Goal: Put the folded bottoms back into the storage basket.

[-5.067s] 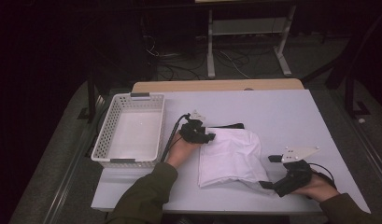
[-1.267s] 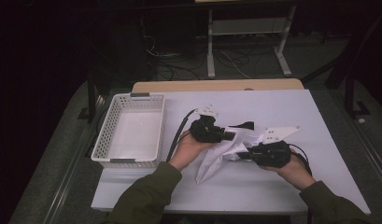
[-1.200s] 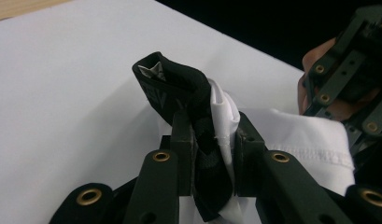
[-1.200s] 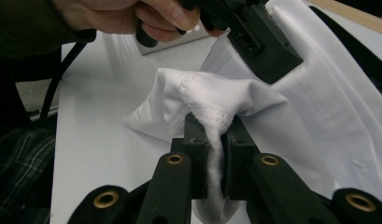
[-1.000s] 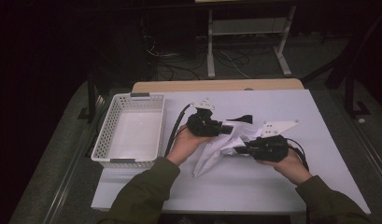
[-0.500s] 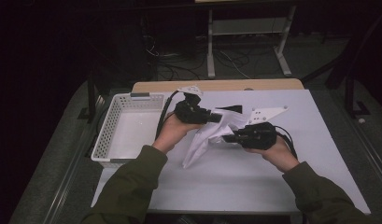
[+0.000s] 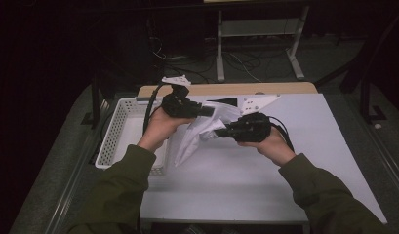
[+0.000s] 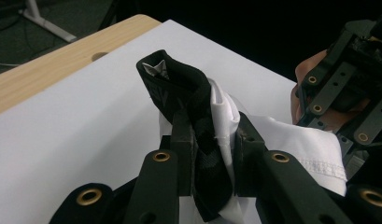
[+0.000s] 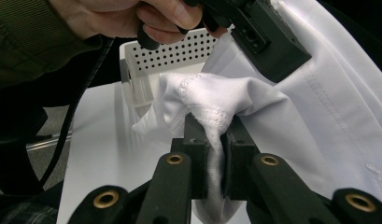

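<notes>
The basket [image 7: 120, 139] sits at the bench's [image 7: 246, 180] left edge, open side up, and the garment [image 7: 199, 134] hangs in the air just right of it, so the lift looks aimed at dropping the garment in. The left tool [image 7: 203, 111] is clamped on the garment's black band [image 8: 179, 91] together with a fold of white cloth, its jaws pressed flat on both. This grip on the thick band likely keeps the top edge from slipping. The right tool [image 7: 221, 132] is clamped on a stitched white hem [image 9: 212, 114], bunching it between its jaws; holding a second spot keeps the garment gathered rather than trailing wide. The lower corner of the garment droops toward the bench near the basket's rim.

Five seconds ago the garment lay flat on the bench with the hands apart at its sides. Since then both tools have closed in, raised it, and carried it leftward and away from the person, toward the basket.
</notes>
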The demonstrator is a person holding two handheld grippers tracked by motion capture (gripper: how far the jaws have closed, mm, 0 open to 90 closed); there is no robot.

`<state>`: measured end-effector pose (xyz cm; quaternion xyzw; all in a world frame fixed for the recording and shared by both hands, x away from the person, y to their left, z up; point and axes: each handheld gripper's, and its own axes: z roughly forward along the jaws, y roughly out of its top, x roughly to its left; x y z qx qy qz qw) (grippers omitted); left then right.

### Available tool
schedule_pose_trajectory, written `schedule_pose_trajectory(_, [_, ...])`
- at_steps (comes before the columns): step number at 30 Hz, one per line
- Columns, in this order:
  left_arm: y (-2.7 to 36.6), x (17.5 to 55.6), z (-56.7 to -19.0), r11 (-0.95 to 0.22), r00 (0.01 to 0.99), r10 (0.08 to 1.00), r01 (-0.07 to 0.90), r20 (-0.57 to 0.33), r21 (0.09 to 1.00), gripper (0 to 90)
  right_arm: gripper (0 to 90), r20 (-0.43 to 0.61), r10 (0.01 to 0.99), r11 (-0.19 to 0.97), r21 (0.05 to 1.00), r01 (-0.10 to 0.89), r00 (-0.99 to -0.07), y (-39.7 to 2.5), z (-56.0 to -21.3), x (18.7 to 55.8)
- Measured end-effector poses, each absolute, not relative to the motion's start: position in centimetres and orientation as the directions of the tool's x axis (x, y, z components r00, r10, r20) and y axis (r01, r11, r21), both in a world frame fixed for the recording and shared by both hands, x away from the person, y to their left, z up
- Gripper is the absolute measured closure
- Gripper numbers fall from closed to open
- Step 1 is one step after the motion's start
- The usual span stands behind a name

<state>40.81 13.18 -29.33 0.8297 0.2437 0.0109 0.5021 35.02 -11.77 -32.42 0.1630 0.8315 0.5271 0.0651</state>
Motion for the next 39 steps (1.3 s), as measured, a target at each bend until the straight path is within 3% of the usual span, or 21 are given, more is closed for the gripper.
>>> schedule_pose_trajectory(19, [22.3,41.4,-27.3,-0.345,0.827,0.531,0.409,-0.184,0.845,74.6,81.3,0.043,0.26,0.425,0.892,0.154,-0.965,-4.1,-30.2,36.9])
schedule_pose_trajectory(39, [29.5,41.3,-30.0,-0.331,0.753,0.636,0.463,-0.169,0.822,74.6,81.3,0.053,0.165,0.498,0.858,0.13,-0.985,3.5,-32.7,37.0])
